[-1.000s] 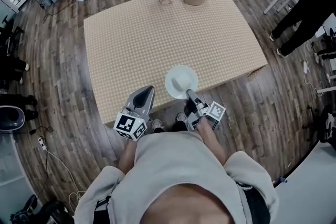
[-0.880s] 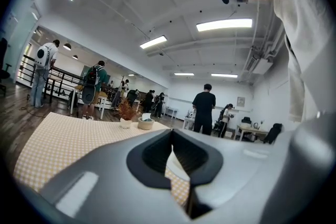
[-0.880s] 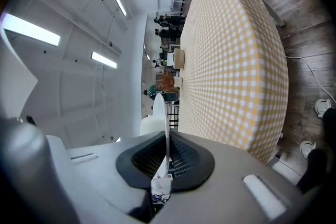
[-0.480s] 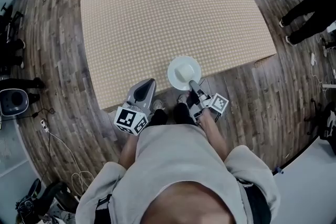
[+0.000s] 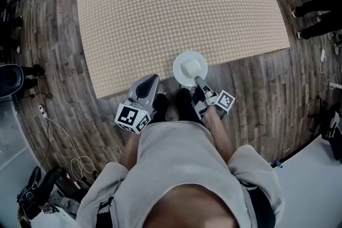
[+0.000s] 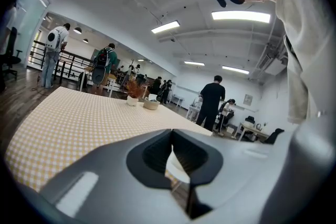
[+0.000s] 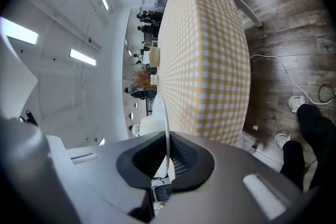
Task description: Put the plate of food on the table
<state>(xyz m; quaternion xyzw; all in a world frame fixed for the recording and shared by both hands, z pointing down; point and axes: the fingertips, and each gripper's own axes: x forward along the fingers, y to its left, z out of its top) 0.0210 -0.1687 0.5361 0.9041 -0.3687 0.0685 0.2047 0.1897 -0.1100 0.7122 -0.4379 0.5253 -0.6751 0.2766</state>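
Nearly done: round white plate of pale food [image 5: 191, 68] pinched at its rim by right gripper [image 5: 198, 82], over near edge of yellow-checked cloth-covered table [image 5: 160, 8]; lowering and release left. Left gripper [image 5: 150, 80] pressed together, empty. Dark wood-plank floor [image 5: 256, 93]; bystanders [image 6: 212, 97] beyond.
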